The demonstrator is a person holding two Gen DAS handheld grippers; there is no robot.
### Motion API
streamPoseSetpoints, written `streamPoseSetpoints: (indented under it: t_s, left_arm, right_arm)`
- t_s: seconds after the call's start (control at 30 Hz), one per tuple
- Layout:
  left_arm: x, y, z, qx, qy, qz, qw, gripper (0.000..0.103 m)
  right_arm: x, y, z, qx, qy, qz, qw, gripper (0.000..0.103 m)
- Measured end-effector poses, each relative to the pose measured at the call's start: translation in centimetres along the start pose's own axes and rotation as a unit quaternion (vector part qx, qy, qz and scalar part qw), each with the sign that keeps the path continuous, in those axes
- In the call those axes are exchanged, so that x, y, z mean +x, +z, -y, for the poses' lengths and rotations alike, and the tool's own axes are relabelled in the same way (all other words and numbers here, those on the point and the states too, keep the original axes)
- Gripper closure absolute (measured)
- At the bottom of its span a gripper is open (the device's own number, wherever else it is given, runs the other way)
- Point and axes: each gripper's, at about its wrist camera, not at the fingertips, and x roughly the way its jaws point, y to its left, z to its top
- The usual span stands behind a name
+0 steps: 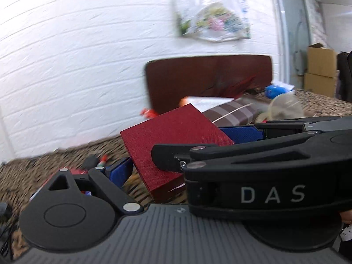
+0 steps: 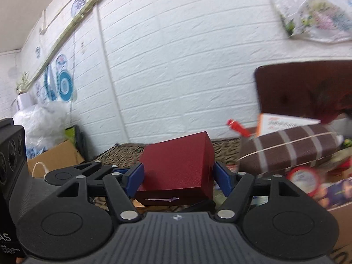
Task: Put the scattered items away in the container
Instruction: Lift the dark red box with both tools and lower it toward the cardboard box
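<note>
A dark red textured box (image 2: 176,167) hangs in the air above the leopard-print surface (image 1: 44,171). My right gripper (image 2: 179,180) is shut on it, a blue pad against each side. In the left wrist view the same box (image 1: 171,136) lies between the fingers of my left gripper (image 1: 173,171). That gripper's left pad (image 1: 120,171) touches the box's edge, and its other finger is hidden behind the right gripper (image 1: 204,144), which crosses in front. A cardboard container (image 2: 338,215) at the lower right holds several items, among them a brown striped case (image 2: 288,151).
A white brick-pattern wall stands close behind. A dark brown panel (image 1: 209,79) leans against it. Small red and black items (image 1: 96,161) lie on the surface at the left. Cardboard boxes (image 1: 321,70) are stacked far right, and bags with another carton (image 2: 55,154) sit far left.
</note>
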Motion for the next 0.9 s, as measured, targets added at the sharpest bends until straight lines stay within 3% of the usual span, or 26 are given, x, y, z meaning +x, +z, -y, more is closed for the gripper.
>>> streamPoseSetpoints:
  t_s: [0.3,0.5,0.7,0.9]
  left_arm:
    - [4.8,4.6,5.3,0.047,-0.055,0.028,0.9970,0.008]
    - [8.9,7.5,7.2,0.060,-0.082,0.033,0.9943,0.008]
    - [13.8,9.7,8.8,0.094,-0.082,0.014,0.9921,0.008]
    - [17.4,10.1,9.0,0.085,-0.091,-0.042,0.9914,0.008]
  right_arm:
    - [-3.6,2.4,6.4,0.016,-0.072,0.050,0.996,0.033]
    - [-3.7,4.8,11.2,0.023,-0.101,0.064,0.993,0.034]
    - [-1.9,7.2,15.9,0.034,-0.113,0.042,0.992,0.033]
    - [0.6,7.9,19.3,0.055,-0.126,0.010,0.990,0.034]
